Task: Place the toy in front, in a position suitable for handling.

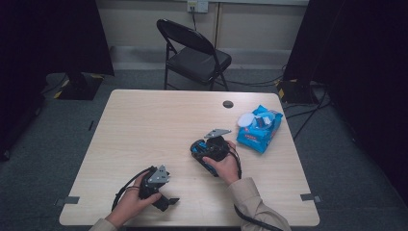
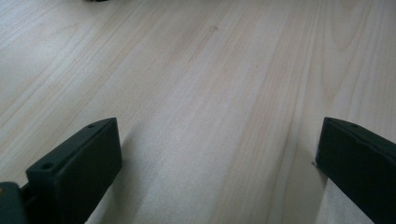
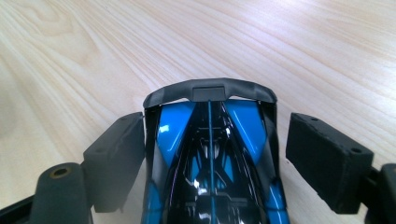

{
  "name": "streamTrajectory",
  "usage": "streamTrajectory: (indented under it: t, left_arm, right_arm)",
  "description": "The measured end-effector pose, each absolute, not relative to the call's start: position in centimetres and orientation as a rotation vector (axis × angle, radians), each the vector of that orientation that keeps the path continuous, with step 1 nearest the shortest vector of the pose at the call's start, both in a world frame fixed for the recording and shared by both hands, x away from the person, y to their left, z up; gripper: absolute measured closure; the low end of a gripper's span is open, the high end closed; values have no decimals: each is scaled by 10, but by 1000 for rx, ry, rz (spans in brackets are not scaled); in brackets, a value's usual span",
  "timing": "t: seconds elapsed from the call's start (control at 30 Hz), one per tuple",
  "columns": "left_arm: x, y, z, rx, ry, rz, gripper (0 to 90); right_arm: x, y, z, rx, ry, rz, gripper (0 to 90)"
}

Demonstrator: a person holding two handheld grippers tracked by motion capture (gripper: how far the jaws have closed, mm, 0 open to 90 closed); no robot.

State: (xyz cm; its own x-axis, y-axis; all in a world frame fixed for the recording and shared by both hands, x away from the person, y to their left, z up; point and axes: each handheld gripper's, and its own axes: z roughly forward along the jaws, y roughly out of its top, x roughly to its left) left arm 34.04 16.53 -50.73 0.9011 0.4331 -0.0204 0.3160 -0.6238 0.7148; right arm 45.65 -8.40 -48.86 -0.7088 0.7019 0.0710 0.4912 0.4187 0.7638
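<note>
Recording lab; black curtains (image 1: 53, 33), floor cables (image 1: 308, 113), folding chair (image 1: 195, 53)

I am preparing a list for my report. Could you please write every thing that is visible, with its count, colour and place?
toy car: 1, blue and black, on the table between the right gripper's jaws; one jaw meets its side, a gap shows at the other
wipes pack: 1, blue with white lid, table's far right part
table: 1, light wood, centre
cable hole: 1, dark, table's far edge
folding chair: 1, black, behind the table
left gripper: 1, black, near left of table, jaws apart over bare wood
right gripper: 1, black, right of centre
hands: 2, each holding a gripper, near edge
</note>
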Motion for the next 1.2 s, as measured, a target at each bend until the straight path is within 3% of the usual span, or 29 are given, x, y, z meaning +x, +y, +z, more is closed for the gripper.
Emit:
streamTrajectory:
  t: [1.2]
  left_arm:
    - [340,165,-507,2290,541,196,0]
  right_arm:
    - [453,-194,-422,1040,2410,1111,248]
